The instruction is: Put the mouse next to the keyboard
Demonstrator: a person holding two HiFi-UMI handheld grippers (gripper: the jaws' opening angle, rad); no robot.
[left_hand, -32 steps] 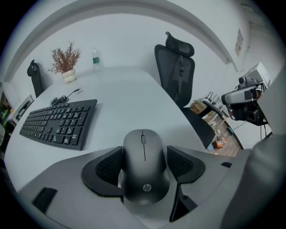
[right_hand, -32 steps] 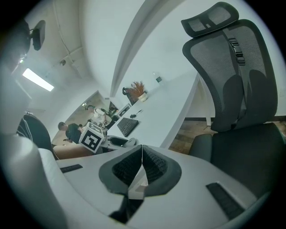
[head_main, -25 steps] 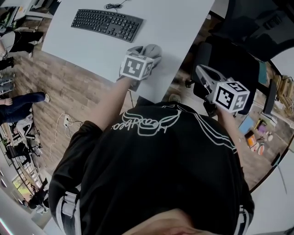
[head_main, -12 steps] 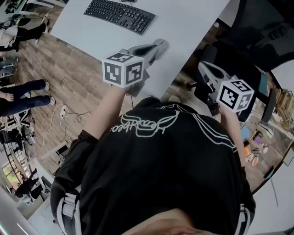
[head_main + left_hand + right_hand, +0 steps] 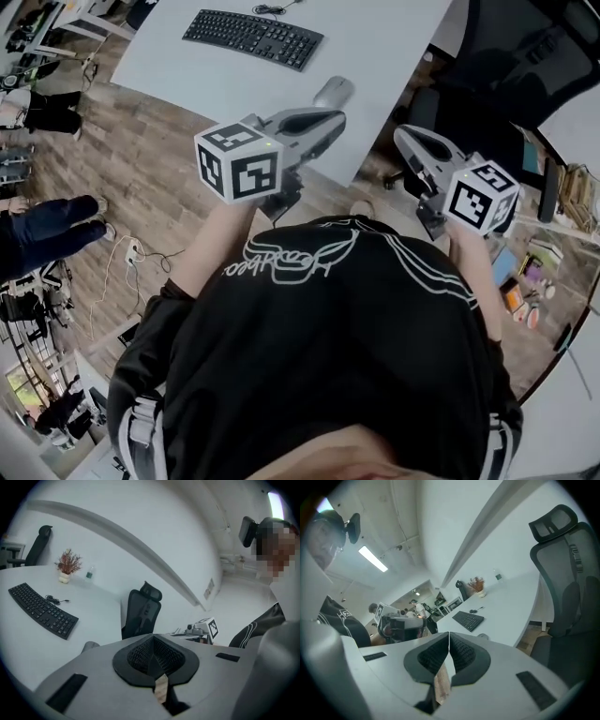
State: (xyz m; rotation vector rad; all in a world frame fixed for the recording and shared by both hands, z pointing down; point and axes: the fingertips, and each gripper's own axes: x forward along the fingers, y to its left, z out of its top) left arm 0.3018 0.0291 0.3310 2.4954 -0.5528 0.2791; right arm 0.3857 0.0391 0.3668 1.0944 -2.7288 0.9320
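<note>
Entry: desk scene, mouse not yet placed. Item one, the white table (image 5: 394, 47), its near edge toward us. Item two, the black keyboard (image 5: 253, 37), lying flat toward the far side with its cable trailing off behind. Item three, the grey mouse (image 5: 333, 92), sitting on the table close to the near edge, well apart from the keyboard and untouched, so we judge the task is not yet done. Item four, the left gripper (image 5: 153, 644), held up just short of the mouse. Its jaws are closing the last of the way, and the pads already meet with nothing between them, only floor showing through the slit. Its own view looks level across the table with the mouse off to its left, so we judge it is not lined up for a grasp and would need its jaws parted first. Item five, the right gripper (image 5: 448, 641), pads pressed together and empty. We hold it off the table's side, above the floor by the black office chair (image 5: 525, 56), and we take this as parking it clear of the working hand. Sundries: a small potted plant (image 5: 67, 565) at the table's far end, and people standing in the room beyond.
</note>
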